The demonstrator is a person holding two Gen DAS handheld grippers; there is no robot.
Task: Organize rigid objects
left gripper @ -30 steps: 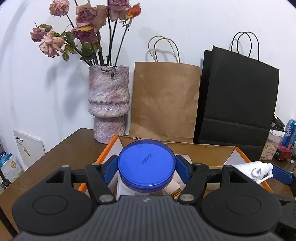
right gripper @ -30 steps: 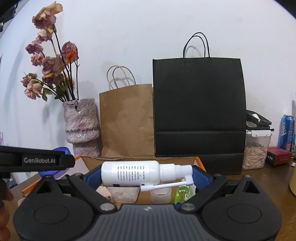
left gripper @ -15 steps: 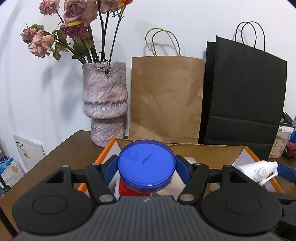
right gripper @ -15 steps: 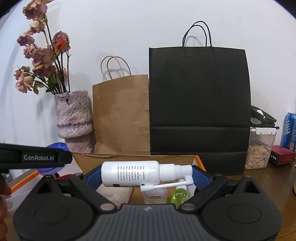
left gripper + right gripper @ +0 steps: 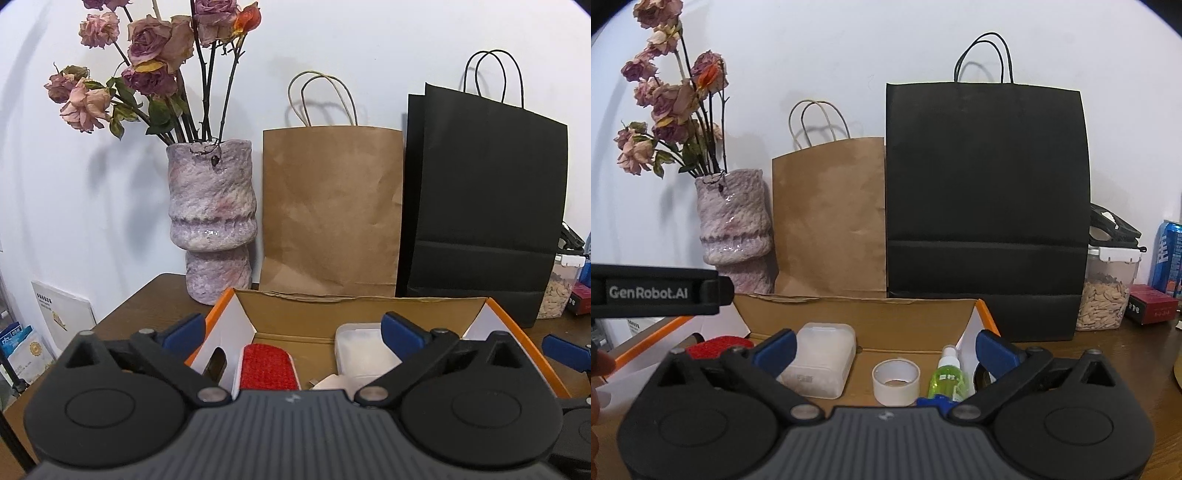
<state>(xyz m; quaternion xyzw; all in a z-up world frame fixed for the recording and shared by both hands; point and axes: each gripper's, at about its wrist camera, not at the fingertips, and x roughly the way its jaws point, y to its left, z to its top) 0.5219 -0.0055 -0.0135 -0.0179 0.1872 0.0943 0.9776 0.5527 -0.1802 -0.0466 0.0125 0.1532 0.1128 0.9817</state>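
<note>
The cardboard box, orange-edged with its flaps up, sits on the surface directly ahead of both sets of jaws; left gripper has its jaws spread wide with nothing between them, and right gripper likewise, jaws wide apart and gripping nothing; between the left jaws, down in the box, a red-topped item lies nearer the left finger and a frosted plastic case nearer the right one; from the right wrist view that frosted case sits just inside the left finger, a roll of tape stands midway between the jaws, and a green spray bottle lies just beside the right finger; its label is too small to read; a blue piece peeks out close under the right gripper's body, and I cannot tell what it is; writing now: "GenRobot.AI" reads clearly on the black bar crossing left of the jaws; beyond the box, against a white wall, a mottled pink vase of dried roses, a brown paper bag, a black paper bag; far right of the jaws, a clear container of seeds, a red pack, a blue can; the surface is dark brown wood.
</note>
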